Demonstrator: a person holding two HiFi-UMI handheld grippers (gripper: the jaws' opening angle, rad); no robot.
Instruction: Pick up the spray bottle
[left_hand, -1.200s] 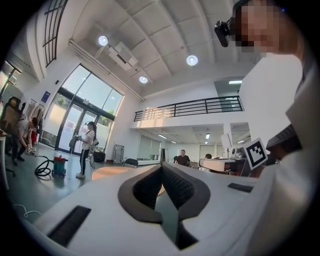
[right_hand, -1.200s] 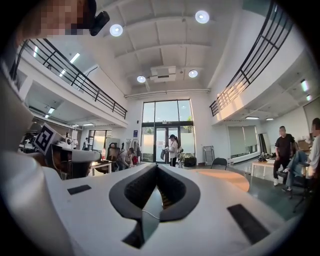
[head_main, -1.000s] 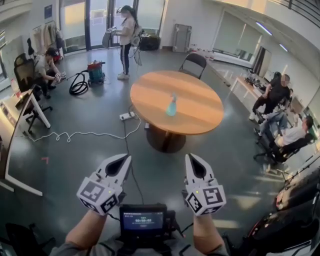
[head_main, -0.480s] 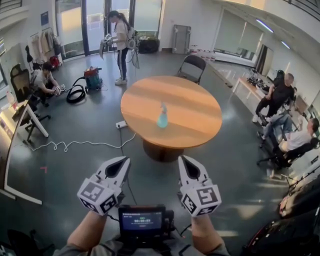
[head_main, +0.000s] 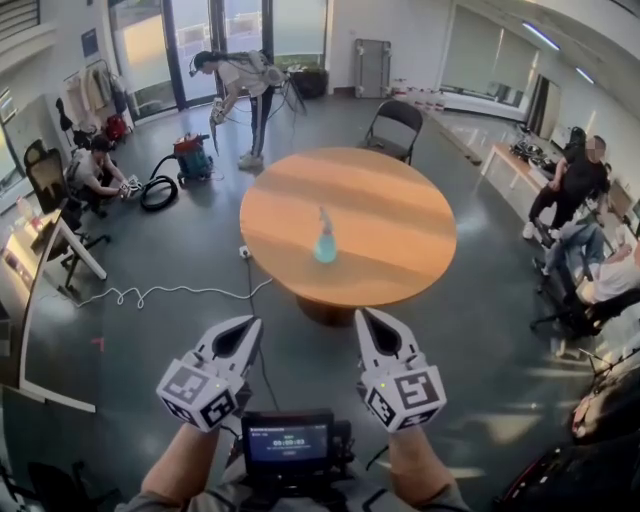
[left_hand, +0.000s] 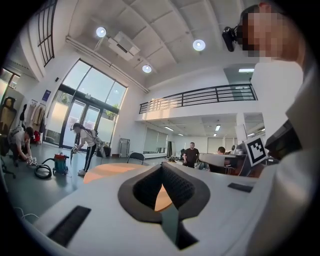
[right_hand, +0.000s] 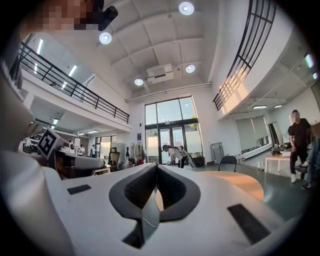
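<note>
Round wooden table (head_main: 400, 230): fills the middle of the grey floor. Black folding chair (head_main: 392, 124): stands just beyond its far edge. Left gripper (head_main: 250, 322) and right gripper (head_main: 364, 314): hover side by side in the near foreground, well short of the table, both clenched on nothing, tips together. Blue spray bottle (head_main: 325, 243): stands upright near the tabletop's centre, well apart from both.

place: open office hall | evidence: round table (head_main: 400, 215), desks (head_main: 40, 250), mezzanine railing (left_hand: 200, 95)
</note>
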